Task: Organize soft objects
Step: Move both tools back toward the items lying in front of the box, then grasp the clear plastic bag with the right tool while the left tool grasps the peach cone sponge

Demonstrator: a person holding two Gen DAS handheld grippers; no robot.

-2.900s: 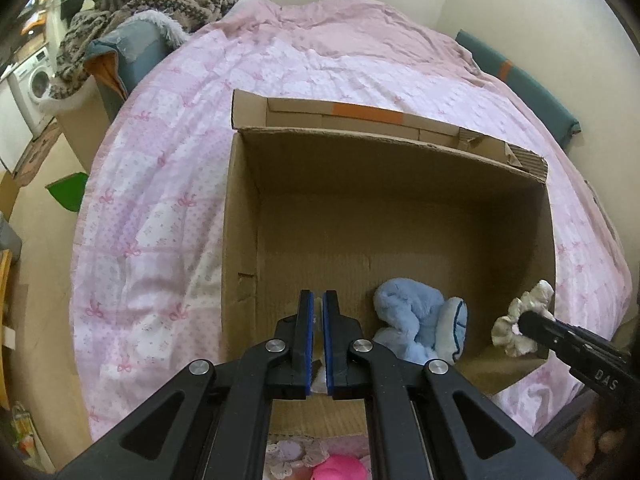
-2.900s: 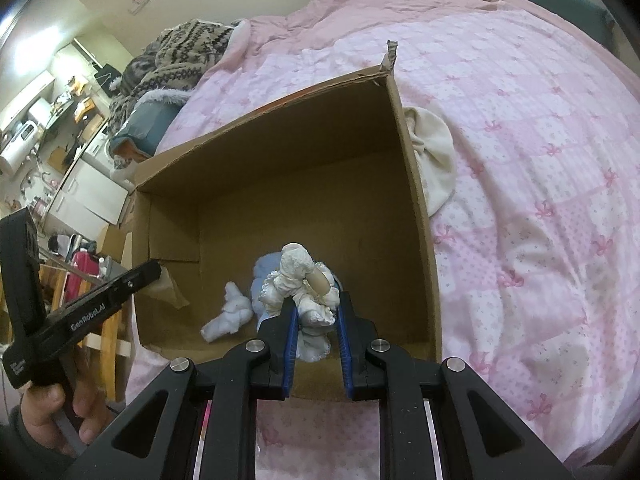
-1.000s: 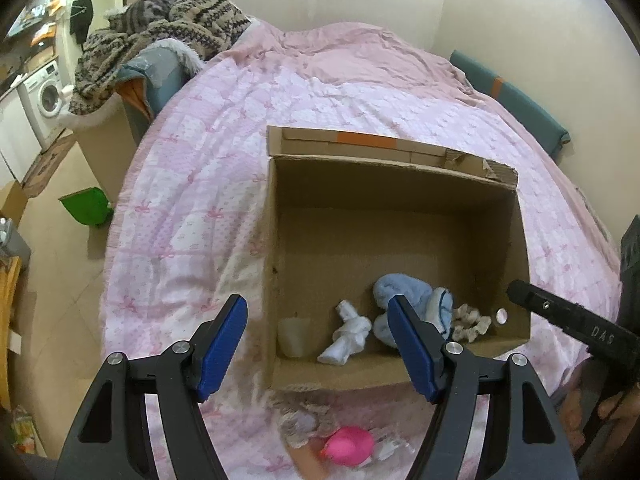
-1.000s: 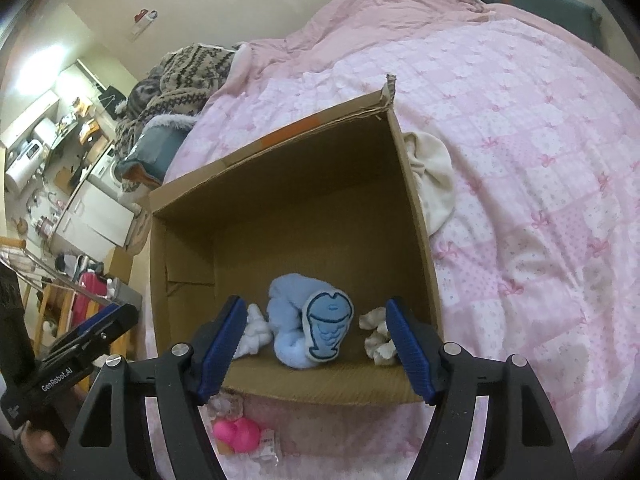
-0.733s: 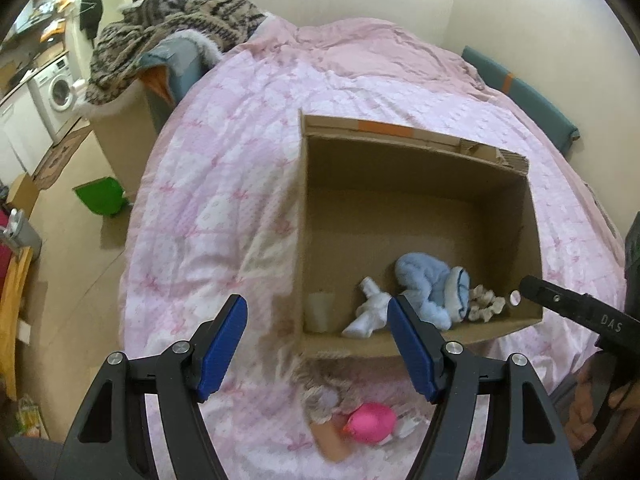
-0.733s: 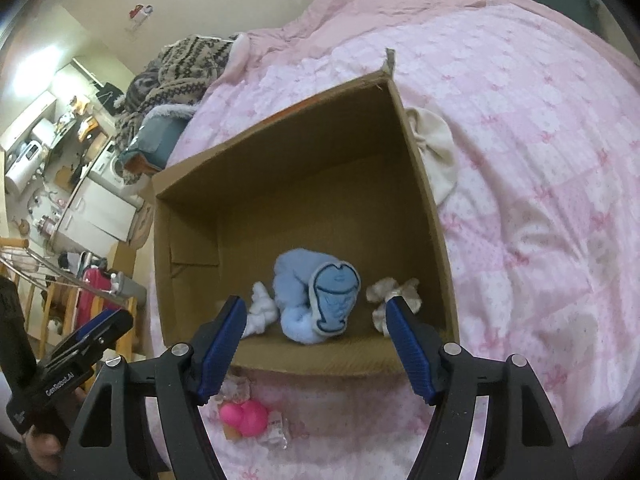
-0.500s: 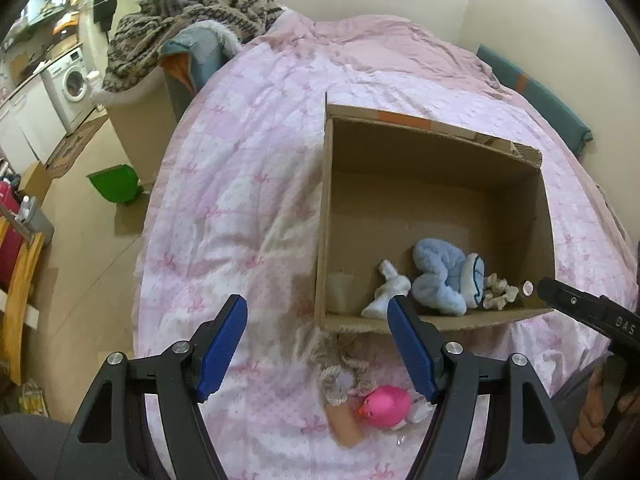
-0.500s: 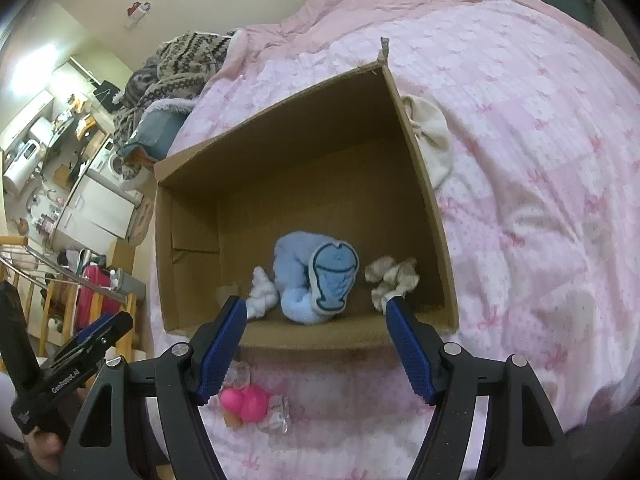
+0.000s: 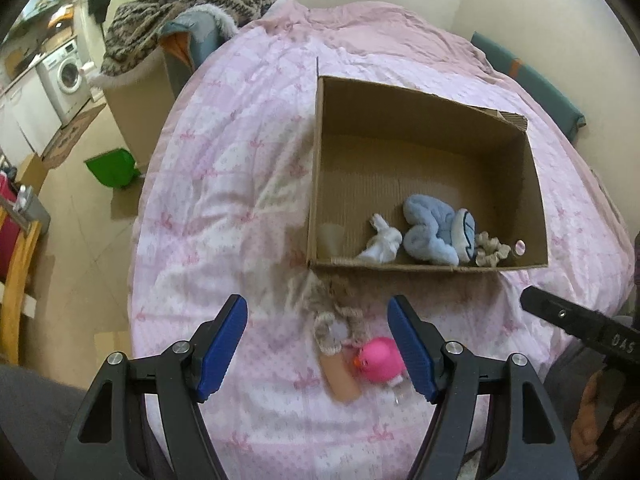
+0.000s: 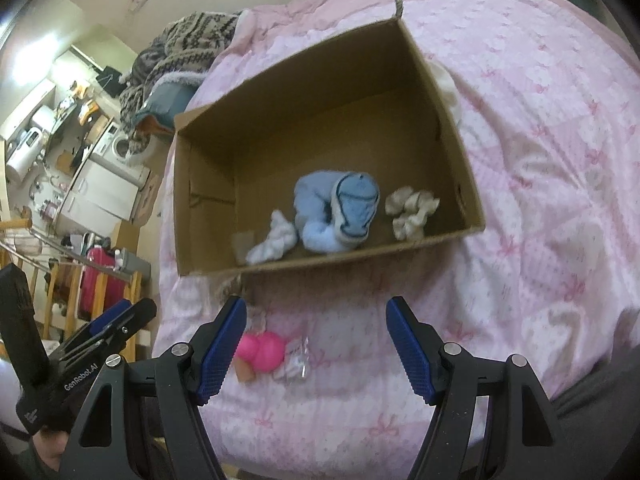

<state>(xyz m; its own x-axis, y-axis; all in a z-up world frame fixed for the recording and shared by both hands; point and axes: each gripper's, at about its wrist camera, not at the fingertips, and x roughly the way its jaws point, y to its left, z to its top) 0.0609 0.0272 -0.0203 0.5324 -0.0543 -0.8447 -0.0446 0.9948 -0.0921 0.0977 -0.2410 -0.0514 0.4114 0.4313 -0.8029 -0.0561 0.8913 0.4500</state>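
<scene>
Floor (image 9: 80,216) runs down the far left of the left wrist view, with a washing machine (image 9: 66,76) at the back and a green bin (image 9: 114,168) lying beside the bed. Next comes the pink bedspread (image 9: 224,168), patterned with small bows, and above it a heap of knitted blankets (image 9: 188,4) piled at the head of the bed. The left gripper (image 9: 318,344) hangs over the near part of the spread with its blue-padded jaws standing wide and nothing between the pads. Framed between them on the cover lie a grey-beige fuzzy toy (image 9: 334,322), a tan flat piece (image 9: 342,378) and, just to its right, a pink round toy (image 9: 380,358), all outside the box and just in front of its near wall. The cardboard box (image 9: 428,110) sits open on the bed; along its near wall, from left to right, rest a pale translucent cup-like thing (image 9: 331,236), a white knotted cloth (image 9: 382,242), a light blue plush (image 9: 434,230) and a cream scrunchie (image 9: 490,250). In the right wrist view the right gripper (image 10: 316,344) is likewise spread wide and empty above the bedspread, with the pink toy just beside its left pad and a crumpled clear wrapper (image 10: 296,362) next to that. At the lower left edge of that view a hand (image 10: 44,450) grips the handle of the other tool.
</scene>
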